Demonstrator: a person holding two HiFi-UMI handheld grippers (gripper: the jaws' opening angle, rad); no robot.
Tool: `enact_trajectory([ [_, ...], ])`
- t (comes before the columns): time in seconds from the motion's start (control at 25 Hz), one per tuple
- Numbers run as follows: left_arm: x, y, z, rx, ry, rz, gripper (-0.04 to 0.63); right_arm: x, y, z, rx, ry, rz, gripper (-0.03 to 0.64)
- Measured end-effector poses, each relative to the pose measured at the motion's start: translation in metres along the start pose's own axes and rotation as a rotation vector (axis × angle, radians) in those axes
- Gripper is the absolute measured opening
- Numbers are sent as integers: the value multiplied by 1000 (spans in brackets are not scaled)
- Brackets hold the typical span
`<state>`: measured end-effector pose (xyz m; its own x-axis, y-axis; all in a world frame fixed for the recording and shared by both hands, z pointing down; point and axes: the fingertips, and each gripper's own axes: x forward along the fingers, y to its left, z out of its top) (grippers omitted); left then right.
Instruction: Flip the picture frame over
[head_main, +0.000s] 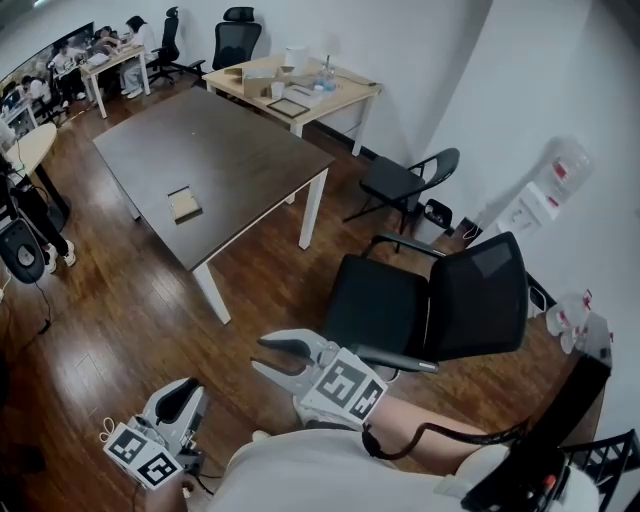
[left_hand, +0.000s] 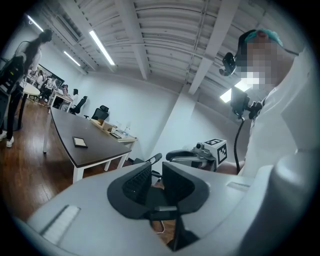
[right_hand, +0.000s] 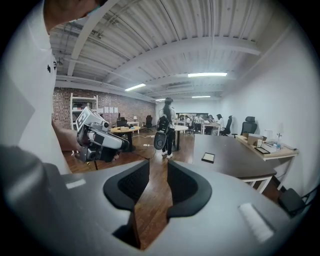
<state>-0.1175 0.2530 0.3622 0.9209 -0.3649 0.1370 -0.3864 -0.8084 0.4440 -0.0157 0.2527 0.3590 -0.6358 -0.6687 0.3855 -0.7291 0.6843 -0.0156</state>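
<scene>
Picture frame (head_main: 184, 204) lies flat on the dark surface (head_main: 240, 150), well apart from both claws, across the wood floor (head_main: 120, 320). Left claw (head_main: 186, 398) lines up with it; right claw (head_main: 272, 357) sits nearer the black chair (head_main: 430, 310). Both are slightly spread, holding nothing. Needs a walk over first, I'd guess.

1. Grippers: 2. Left gripper (left_hand: 156, 169), right gripper (right_hand: 158, 166).
2. Picture frames: 2. Dark-table frame (head_main: 184, 204), light-table frame (head_main: 288, 107).
3. Tables: 4. Dark table (head_main: 230, 140), light table (head_main: 345, 97), far table (head_main: 112, 60), round table (head_main: 28, 146).
4. Chairs: 4. Office chair (head_main: 400, 300), folding chair (head_main: 400, 180), wall chair (head_main: 238, 38), second wall chair (head_main: 170, 42).
5. Water dispenser (head_main: 545, 195): 1.
</scene>
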Motion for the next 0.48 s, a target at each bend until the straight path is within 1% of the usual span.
enact_trajectory([
  [0.48, -25, 4, -9, 4, -1, 0, 66, 7, 23, 0, -11, 15, -17, 113],
])
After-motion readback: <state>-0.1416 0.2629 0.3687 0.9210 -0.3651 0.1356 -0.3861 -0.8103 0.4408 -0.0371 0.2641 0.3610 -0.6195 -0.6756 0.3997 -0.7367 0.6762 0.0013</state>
